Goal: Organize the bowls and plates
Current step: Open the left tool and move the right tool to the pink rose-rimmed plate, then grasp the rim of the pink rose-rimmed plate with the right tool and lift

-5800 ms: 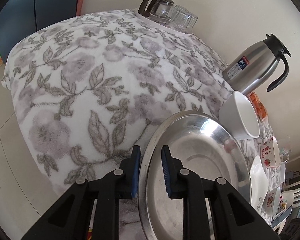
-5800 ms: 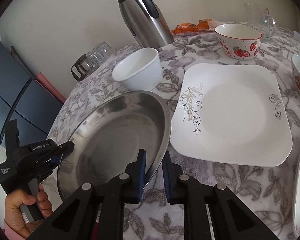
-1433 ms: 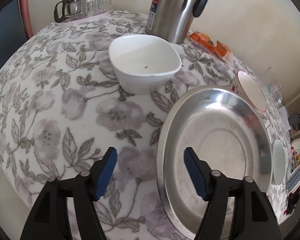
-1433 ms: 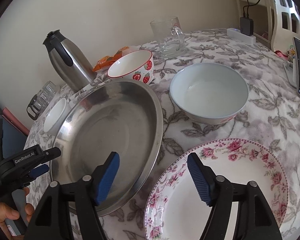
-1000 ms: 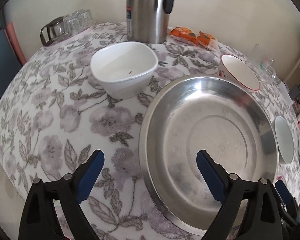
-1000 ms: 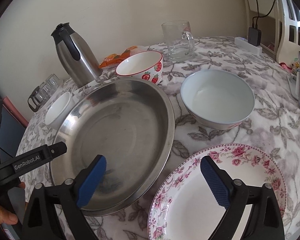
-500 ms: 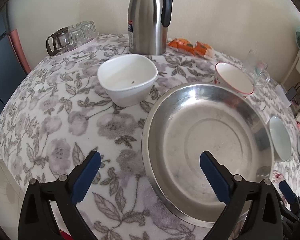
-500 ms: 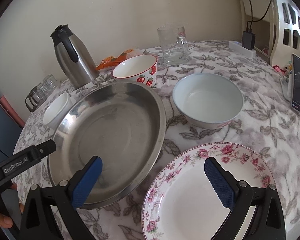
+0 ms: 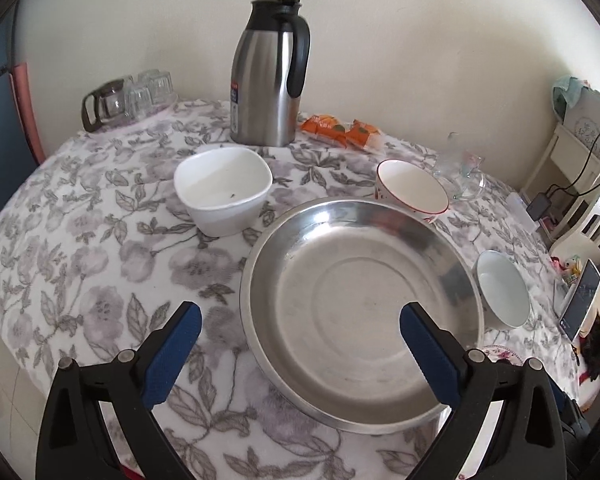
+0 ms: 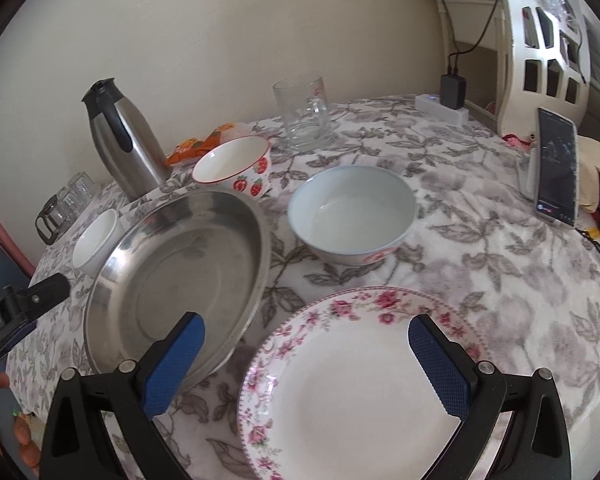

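A large steel plate (image 9: 360, 312) lies on the floral tablecloth; it also shows in the right wrist view (image 10: 180, 280). My left gripper (image 9: 300, 344) is open and empty, above the plate's near left rim. My right gripper (image 10: 306, 356) is open and empty over a pink-flowered plate (image 10: 360, 392). A white square bowl (image 9: 224, 190) sits left of the steel plate. A strawberry bowl (image 10: 236, 168) and a pale blue bowl (image 10: 352, 212) sit behind the plates.
A steel thermos jug (image 9: 272, 72) stands at the back with orange snack packets (image 9: 340, 130) beside it. A glass mug (image 10: 304, 112), a phone on a stand (image 10: 556, 168) and a power strip (image 10: 444, 108) are at the right. Upturned glasses (image 9: 128, 96) sit back left.
Both grippers let go of the steel plate, opened wide and pulled back. The plate now lies flat where a white square plate lay before. The right gripper has swung over the flowered plate.
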Demonstrator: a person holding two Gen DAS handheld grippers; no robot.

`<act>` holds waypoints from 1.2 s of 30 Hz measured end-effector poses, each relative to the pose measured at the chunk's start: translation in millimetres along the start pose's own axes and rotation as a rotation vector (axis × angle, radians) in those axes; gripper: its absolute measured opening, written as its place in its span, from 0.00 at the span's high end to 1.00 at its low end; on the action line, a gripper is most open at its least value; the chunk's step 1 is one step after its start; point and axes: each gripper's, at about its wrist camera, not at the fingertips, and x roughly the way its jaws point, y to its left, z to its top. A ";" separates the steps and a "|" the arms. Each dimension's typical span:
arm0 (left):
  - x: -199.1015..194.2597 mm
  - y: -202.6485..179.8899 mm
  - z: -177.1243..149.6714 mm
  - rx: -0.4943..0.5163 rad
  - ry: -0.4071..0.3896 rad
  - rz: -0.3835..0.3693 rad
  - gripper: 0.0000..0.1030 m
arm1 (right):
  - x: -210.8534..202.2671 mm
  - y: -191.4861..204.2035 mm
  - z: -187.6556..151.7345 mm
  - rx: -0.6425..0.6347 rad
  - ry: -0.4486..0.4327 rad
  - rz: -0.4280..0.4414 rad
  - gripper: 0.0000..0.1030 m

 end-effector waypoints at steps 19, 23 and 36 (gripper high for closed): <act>-36.1 -91.3 -44.2 0.184 0.000 -0.123 0.03 | -48.2 -90.9 -0.4 0.161 -0.110 -0.147 0.00; -25.0 -103.8 -59.2 0.207 0.100 -0.156 0.03 | -41.2 -113.7 -5.3 0.234 -0.038 -0.139 0.02; 4.5 -119.6 -90.9 0.225 0.303 -0.192 0.15 | -3.7 -127.8 -26.7 0.292 0.163 -0.024 0.50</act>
